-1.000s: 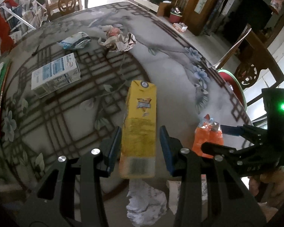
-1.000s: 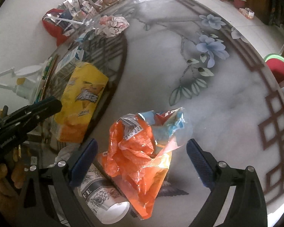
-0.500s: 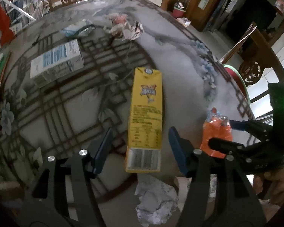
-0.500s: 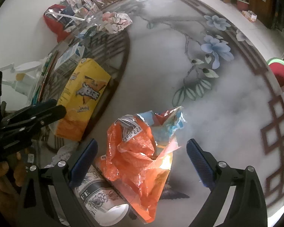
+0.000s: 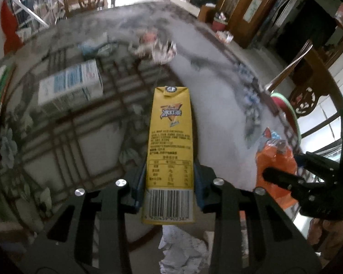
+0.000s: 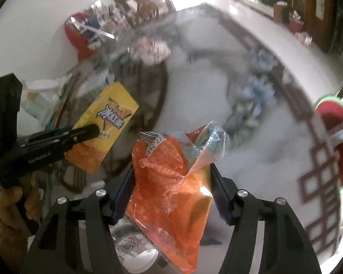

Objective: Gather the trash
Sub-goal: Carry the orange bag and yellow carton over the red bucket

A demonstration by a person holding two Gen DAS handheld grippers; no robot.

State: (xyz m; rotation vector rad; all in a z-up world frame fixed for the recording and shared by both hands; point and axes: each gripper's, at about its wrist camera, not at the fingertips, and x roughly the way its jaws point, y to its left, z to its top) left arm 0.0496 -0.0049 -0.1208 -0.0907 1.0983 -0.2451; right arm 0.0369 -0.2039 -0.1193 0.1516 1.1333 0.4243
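While my left gripper has its 2 pads clamped flat on the lower sides of the yellow drink carton, the right gripper is closing, its pads already against the crumpled orange wrapper. The carton is my landmark: the wrapper hangs just to its right, and a white and blue carton lies beyond it to the left on the round table. I judge the wrapper the weak point: thin film can slither out if the pads catch only a fold. The carton is gripped near its bottom end, so a fast swing could lever it loose. Crumpled paper sits below the carton, still to collect.
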